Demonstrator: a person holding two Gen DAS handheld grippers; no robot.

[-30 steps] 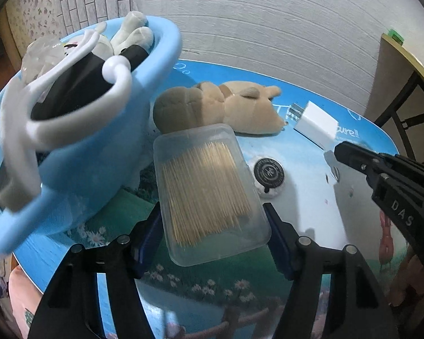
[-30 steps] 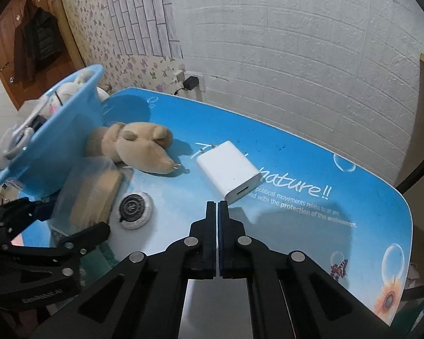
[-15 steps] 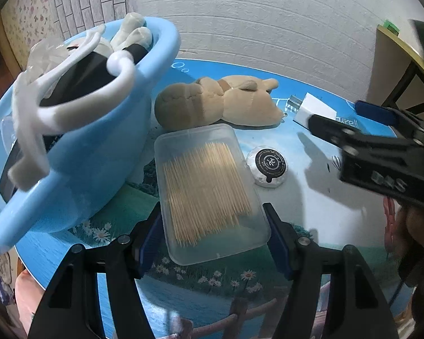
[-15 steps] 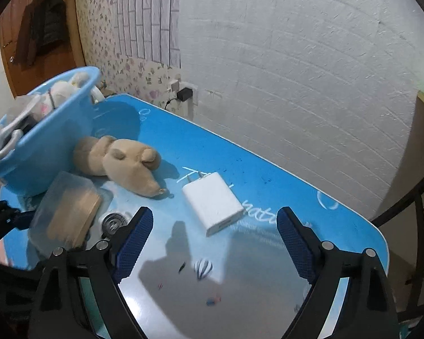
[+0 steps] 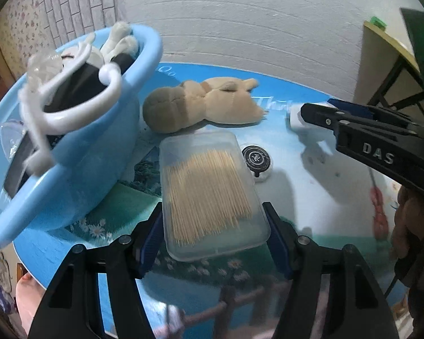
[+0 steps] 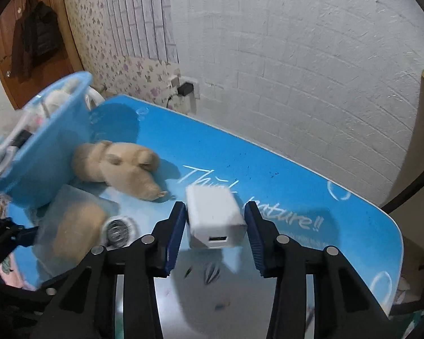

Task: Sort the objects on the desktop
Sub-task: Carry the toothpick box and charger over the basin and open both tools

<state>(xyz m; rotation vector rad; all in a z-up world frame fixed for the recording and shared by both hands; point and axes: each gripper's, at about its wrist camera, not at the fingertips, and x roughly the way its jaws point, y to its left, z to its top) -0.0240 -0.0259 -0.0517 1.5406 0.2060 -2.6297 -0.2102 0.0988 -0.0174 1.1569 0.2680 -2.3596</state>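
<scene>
My left gripper point(image 5: 213, 234) is shut on a clear box of toothpicks point(image 5: 209, 186), pads on its two long sides, beside the blue basin point(image 5: 99, 155). The basin holds a white hanger, a soft toy and other items. A beige plush toy point(image 5: 206, 104) and a round black-and-white disc point(image 5: 255, 158) lie on the blue table point(image 5: 311, 197). In the right wrist view my right gripper point(image 6: 214, 226) has its jaws closing on a white charger point(image 6: 212, 214), both pads against its sides. The plush toy point(image 6: 121, 166), disc point(image 6: 118, 228) and basin point(image 6: 51, 152) lie to its left.
A white brick wall runs close behind the table point(image 6: 268, 169). A wall socket with a black plug point(image 6: 185, 89) sits at the back left corner. A wooden shelf point(image 5: 381, 50) and a black metal frame point(image 6: 410, 192) stand off the right edge. A hand point(image 5: 412, 220) holds the right gripper.
The right gripper went from shut to wide open, moved forward over the charger, and its jaws came in around it. The left gripper kept its hold on the toothpick box.
</scene>
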